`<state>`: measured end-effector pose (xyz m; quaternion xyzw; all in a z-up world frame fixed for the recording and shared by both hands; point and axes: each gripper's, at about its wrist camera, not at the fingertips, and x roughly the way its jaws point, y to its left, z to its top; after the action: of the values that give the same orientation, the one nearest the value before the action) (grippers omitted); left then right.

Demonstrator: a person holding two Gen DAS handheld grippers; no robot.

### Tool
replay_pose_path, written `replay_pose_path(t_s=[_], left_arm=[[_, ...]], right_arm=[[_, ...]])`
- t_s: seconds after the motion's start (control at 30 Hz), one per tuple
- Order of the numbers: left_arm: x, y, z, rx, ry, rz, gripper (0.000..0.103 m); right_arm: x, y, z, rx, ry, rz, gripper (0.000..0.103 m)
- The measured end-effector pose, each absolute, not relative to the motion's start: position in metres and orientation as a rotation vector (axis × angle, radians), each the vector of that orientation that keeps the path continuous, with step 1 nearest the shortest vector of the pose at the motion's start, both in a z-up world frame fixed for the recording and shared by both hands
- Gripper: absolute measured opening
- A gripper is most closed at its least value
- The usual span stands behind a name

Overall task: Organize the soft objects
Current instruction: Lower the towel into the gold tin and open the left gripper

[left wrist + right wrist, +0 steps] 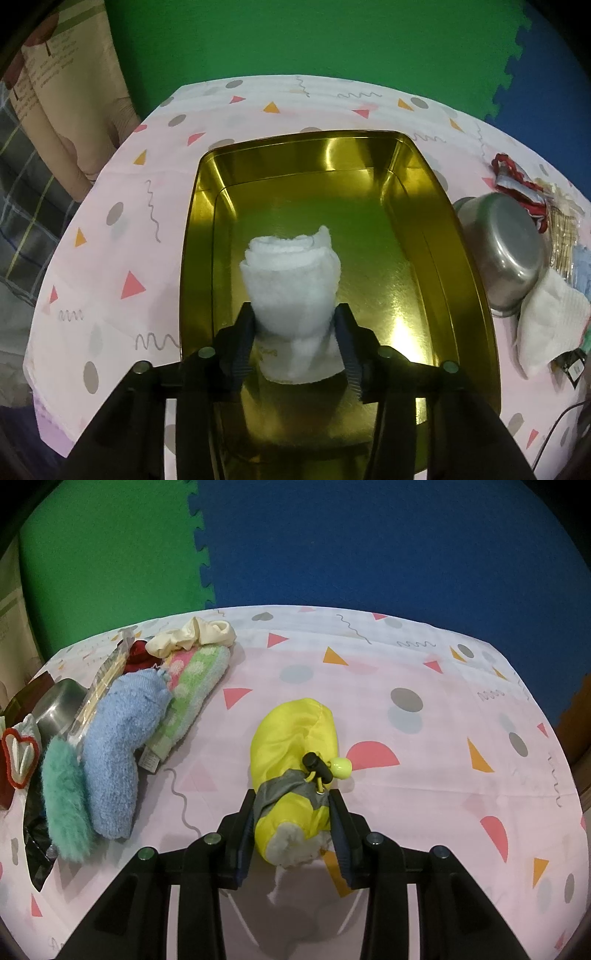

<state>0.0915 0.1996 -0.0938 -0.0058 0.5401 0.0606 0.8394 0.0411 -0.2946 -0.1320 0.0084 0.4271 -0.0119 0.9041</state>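
Towel sits rolled in the gold tin, your left hand-held gripper loosely around it; your right hand-held gripper clamps the yellow pouch, ready for sorting.

Left hand-held gripper pointed steeply down, black fingers either side of a rolled white towel, pads at its flanks; couldn't tell whether they pressed. Right hand-held gripper was angled down less steeply, jaws partly closed and clamped on the near end of a yellow pouch.
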Motion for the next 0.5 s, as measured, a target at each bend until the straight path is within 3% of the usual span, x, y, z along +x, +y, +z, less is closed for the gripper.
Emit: replay_pose_path(t_s=[0.23, 0.5], left_arm=[[0.087, 0.203, -0.090, -0.037, 1.103, 0.139, 0.060], [0.062, 0.195, -0.068, -0.071, 1.006, 0.172, 0.071]], right_arm=[[0.043, -0.293, -0.132, 0.009, 0.884, -0.027, 0.038], [0.043, -0.292, -0.132, -0.006, 0.886, -0.036, 0.038]])
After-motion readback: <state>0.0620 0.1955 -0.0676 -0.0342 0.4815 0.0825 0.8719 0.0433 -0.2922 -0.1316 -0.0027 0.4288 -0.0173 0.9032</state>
